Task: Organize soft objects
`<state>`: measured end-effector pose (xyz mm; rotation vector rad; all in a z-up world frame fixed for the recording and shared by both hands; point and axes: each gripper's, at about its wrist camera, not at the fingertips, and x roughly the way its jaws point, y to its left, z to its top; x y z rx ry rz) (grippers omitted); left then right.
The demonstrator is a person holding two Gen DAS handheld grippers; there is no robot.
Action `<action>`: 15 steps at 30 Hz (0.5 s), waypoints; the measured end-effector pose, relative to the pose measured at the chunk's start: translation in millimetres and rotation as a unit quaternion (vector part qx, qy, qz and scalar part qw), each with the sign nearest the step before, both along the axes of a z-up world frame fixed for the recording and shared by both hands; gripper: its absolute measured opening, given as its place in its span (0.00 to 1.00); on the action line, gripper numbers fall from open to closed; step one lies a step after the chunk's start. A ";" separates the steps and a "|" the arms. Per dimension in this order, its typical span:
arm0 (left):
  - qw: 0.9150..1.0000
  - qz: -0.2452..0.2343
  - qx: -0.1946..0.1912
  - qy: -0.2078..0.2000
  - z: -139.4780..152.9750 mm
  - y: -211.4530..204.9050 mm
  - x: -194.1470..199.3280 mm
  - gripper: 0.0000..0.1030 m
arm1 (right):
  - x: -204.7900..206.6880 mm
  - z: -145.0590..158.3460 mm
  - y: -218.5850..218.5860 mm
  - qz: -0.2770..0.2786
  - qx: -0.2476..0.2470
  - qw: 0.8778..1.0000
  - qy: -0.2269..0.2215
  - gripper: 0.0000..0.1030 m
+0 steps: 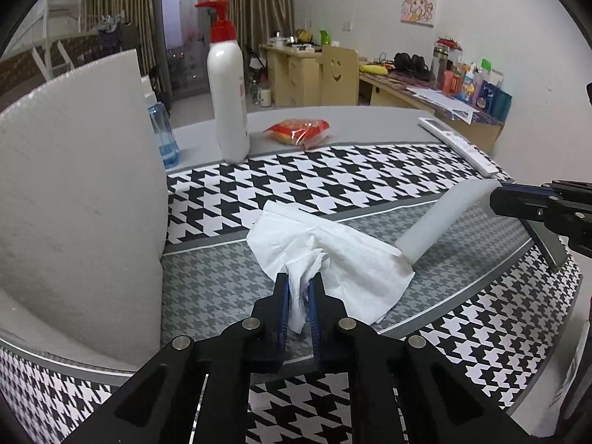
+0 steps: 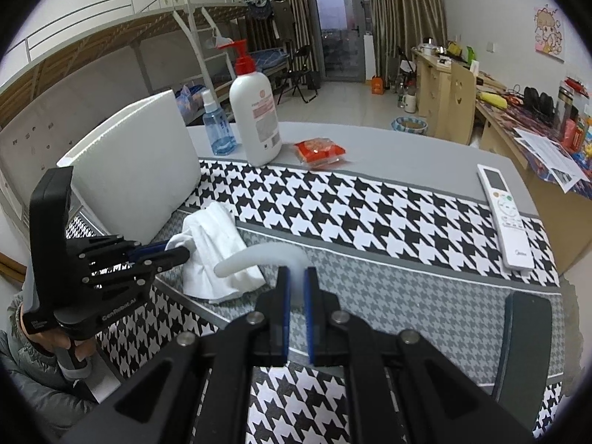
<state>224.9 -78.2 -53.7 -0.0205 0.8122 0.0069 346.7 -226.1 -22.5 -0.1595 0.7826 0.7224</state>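
Note:
A crumpled white tissue [image 1: 325, 255] lies on the houndstooth mat [image 1: 333, 181]. My left gripper [image 1: 299, 277] is shut on the tissue's near corner; it also shows in the right wrist view [image 2: 174, 253], where the tissue [image 2: 211, 244] lies spread beside it. A bent white foam strip [image 1: 440, 218] rests one end on the tissue. My right gripper [image 2: 295, 273] is shut on the foam strip [image 2: 259, 255], which curves left over the tissue. It enters the left wrist view from the right [image 1: 497, 199].
A large white foam sheet [image 1: 74, 199] stands at the left. A pump bottle [image 1: 226, 85], a blue spray bottle [image 1: 162, 133] and a red snack packet [image 1: 299, 131] stand at the back. A white remote [image 2: 505, 214] lies at the right, a dark object [image 2: 525, 340] near the front edge.

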 end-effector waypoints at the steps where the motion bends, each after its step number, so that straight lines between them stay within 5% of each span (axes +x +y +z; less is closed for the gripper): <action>1: 1.000 0.000 0.001 -0.002 1.1 -0.1 -1.1 0.11 | -0.6 1.2 -0.5 -0.001 0.002 1.000 -0.001 0.09; 15: 0.999 -0.001 0.008 -0.041 25.7 2.7 -15.2 0.11 | -11.3 16.3 -4.8 -0.002 0.022 1.000 -0.022 0.09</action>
